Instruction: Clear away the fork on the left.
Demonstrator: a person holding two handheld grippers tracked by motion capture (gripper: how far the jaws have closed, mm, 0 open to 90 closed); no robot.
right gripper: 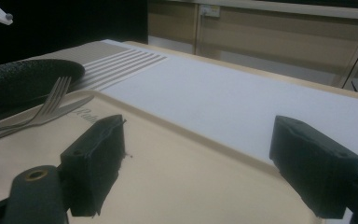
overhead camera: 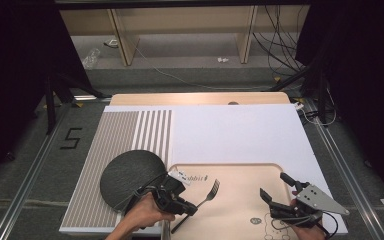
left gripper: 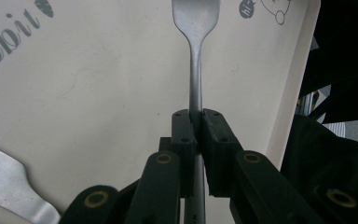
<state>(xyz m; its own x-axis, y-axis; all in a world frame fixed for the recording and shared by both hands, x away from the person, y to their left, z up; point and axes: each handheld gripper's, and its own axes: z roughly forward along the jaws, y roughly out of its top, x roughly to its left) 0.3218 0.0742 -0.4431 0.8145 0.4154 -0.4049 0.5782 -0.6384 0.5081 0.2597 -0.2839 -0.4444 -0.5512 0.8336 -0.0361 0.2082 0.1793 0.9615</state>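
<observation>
Beige tray [overhead camera: 240, 172]; fragment "bbit"

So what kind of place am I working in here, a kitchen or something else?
Not a kitchen, most likely a lab or recording room. The table stands between black curtains, loose cables trail over the floor behind it, and a number 5 is taped to the floor on the left.

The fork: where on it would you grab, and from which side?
By the handle, as the left claw does now: the fork has a thin, straight handle that fits between the jaws. Come from the handle end, along its length, over the tray, leaving the wide tines free.
</observation>
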